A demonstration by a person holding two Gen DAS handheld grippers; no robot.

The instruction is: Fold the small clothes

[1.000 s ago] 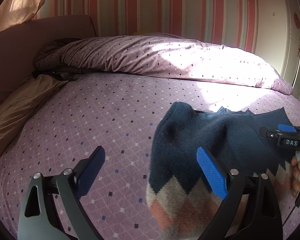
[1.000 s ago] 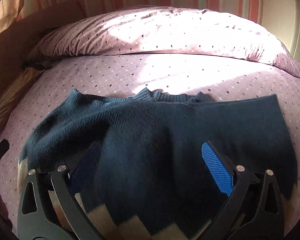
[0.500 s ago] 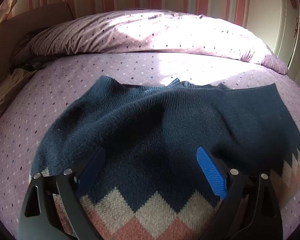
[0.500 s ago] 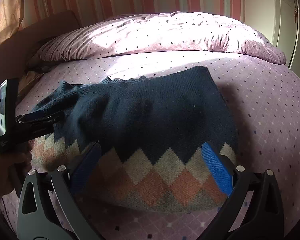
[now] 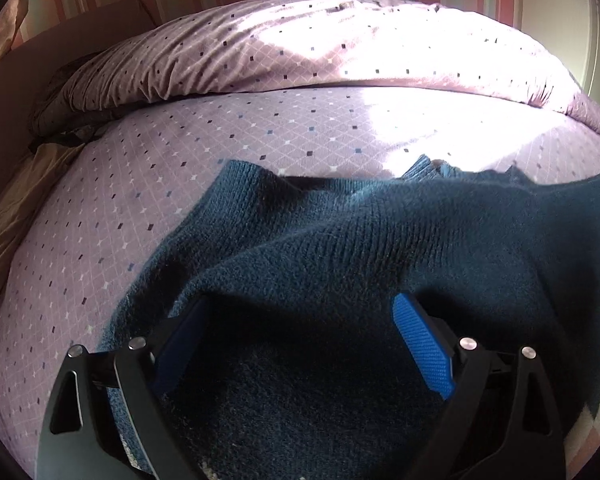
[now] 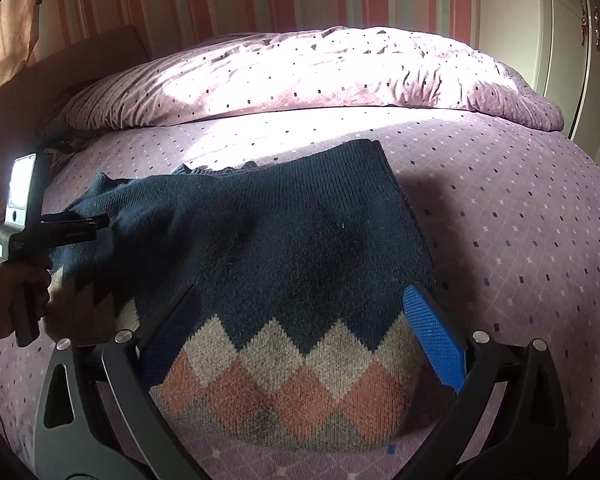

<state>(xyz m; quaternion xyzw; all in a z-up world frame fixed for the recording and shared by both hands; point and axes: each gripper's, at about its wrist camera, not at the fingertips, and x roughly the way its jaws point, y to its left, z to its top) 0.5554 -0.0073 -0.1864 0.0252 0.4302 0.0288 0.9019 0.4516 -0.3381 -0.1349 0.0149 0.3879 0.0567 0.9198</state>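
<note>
While the navy sweater [image 6: 292,248] lies spread across the purple bedsheet [image 6: 520,232], on the near side of the long pillow [image 6: 300,80], both tools hang over it and the fold looks to be at its opening stage. On the right wrist view the sweater's argyle hem band [image 6: 284,380] sits nearest the camera, its far dark edge pointing towards the pillow. Over to the right gripper [image 6: 300,344]: fingers spread wide, straddling the hem band, blue pads either side of the knit and nothing pinched between them. Whether the tips press into the wool, I cannot tell.

Now the left gripper [image 5: 304,344], also seen from the side at the sweater's left edge in the other view: its fingers stand wide too, framing a rumpled hump of dark knit on the side away from the pillow. Nothing is clamped there. A person's hand [image 6: 16,292] holds that tool's handle, just beside the sweater's left border.

My read: this is the set-up for a fold, picking grasp points. The left part of the sweater is bunched and lifted, so the next move calls for each tool to close on an edge, then carry that cloth over the body evenly, keeping the layers from dragging along the sheet.
</note>
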